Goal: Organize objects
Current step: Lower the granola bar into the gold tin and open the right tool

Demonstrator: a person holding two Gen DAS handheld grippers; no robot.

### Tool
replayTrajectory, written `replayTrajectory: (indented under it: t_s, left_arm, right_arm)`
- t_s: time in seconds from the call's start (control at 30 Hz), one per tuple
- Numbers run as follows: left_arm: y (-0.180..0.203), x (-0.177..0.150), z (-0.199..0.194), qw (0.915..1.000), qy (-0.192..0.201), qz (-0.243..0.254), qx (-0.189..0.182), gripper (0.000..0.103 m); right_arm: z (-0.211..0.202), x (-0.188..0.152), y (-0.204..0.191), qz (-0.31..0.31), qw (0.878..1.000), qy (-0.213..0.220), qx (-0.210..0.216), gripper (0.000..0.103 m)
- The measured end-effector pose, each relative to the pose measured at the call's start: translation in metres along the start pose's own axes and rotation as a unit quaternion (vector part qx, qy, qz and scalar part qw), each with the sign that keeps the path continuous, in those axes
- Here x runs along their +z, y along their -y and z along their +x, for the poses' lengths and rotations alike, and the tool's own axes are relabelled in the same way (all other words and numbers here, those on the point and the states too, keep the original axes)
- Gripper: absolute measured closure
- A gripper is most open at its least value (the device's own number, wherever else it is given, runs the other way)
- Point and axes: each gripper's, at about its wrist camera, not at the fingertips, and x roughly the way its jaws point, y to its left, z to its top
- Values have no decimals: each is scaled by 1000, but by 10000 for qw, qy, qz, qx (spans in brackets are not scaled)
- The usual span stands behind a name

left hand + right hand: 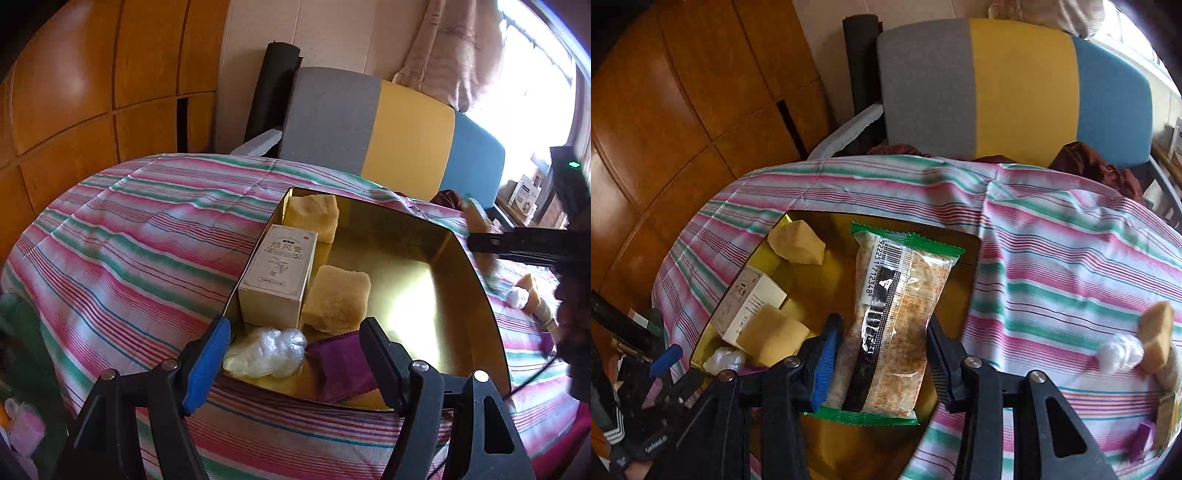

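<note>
Crowding gold tray (971, 258): box (750, 306), sponges (772, 338)

Tray (476, 280): on the striped cloth (129, 240) over the tabletop.
In tray: box (277, 273) at left wall; one sponge block (314, 214) behind it, another (338, 299) right of it; wrapped ball (266, 352) and sachet (343, 362) in front.
Chair (369, 122): behind tabletop.

Gold tray (476, 266) on striped cloth. Inside, left side: beige carton (277, 273) upright; tan sponge block (313, 218) at 12 o'clock of it, 2nd tan block (337, 298) at 3, clear plastic wad (266, 352) at 6, purple sachet (341, 363) beside wad. Green-edged snack pkt (899, 321) lengthwise over tray, barcode side up.
</note>
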Motion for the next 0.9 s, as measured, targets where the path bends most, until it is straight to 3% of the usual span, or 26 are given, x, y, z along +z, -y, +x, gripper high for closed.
replayTrajectory:
  t_s: [0.23, 0.37, 0.47, 0.9]
  left_arm:
    - [-12, -1, 6, 9997, -109, -234, 5, 29]
    - [-16, -2, 10, 9994, -153, -300, -4, 27]
    - [-19, -3, 12, 9993, -167, -346, 12, 27]
    - [-7, 1, 0, 9997, 35, -181, 173, 23]
  right_arm:
    - [85, 24, -55, -1103, 9918, -572, -311, 58]
    - [107, 22, -87, -1682, 9823, -829, 40, 55]
    - [107, 17, -98, -1860, 9794, -763, 172, 55]
    - [53, -10, -73, -1204, 9921, -272, 214, 54]
